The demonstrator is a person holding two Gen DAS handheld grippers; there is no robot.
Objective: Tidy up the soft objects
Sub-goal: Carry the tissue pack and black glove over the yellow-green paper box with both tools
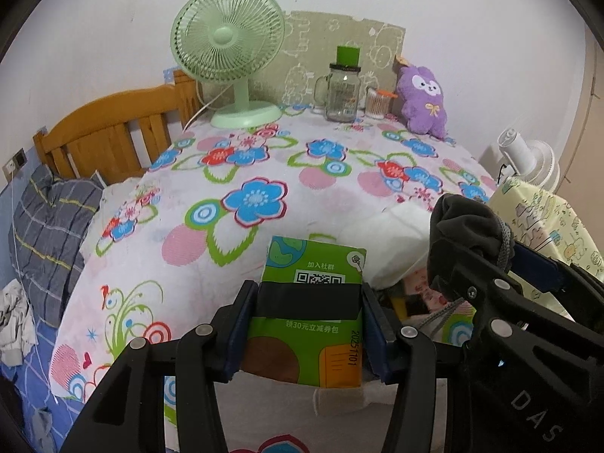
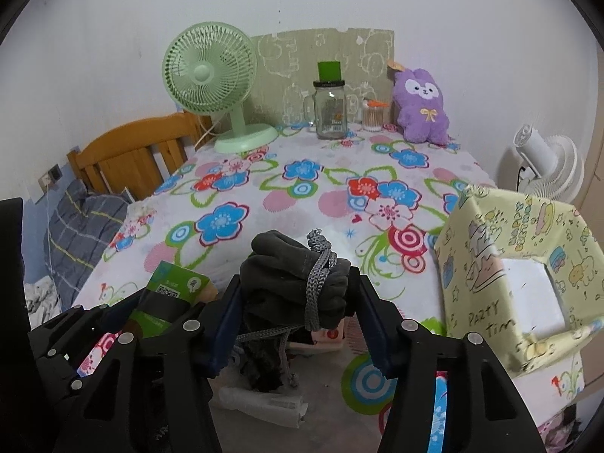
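Observation:
My left gripper (image 1: 307,302) is shut on a green tissue pack (image 1: 315,260), its blue pads pressing both sides; the pack stands upright above the flowered bedspread (image 1: 226,234). In the right wrist view the same pack (image 2: 177,283) shows at the lower left. My right gripper (image 2: 298,294) is shut on a dark grey cloth bundle (image 2: 275,264) tied with a grey braided cord (image 2: 317,283). The left wrist view has that bundle (image 1: 464,222) at the right, held just above the bed. A purple plush toy (image 2: 421,107) leans against the back wall.
A green desk fan (image 2: 211,79), a glass mug jar (image 2: 330,109) and a cotton swab pot (image 2: 373,115) stand at the back. A yellow patterned box (image 2: 517,271) is at the right, a white fan (image 2: 547,166) behind it. White padding (image 1: 385,249) and small packets lie under the grippers.

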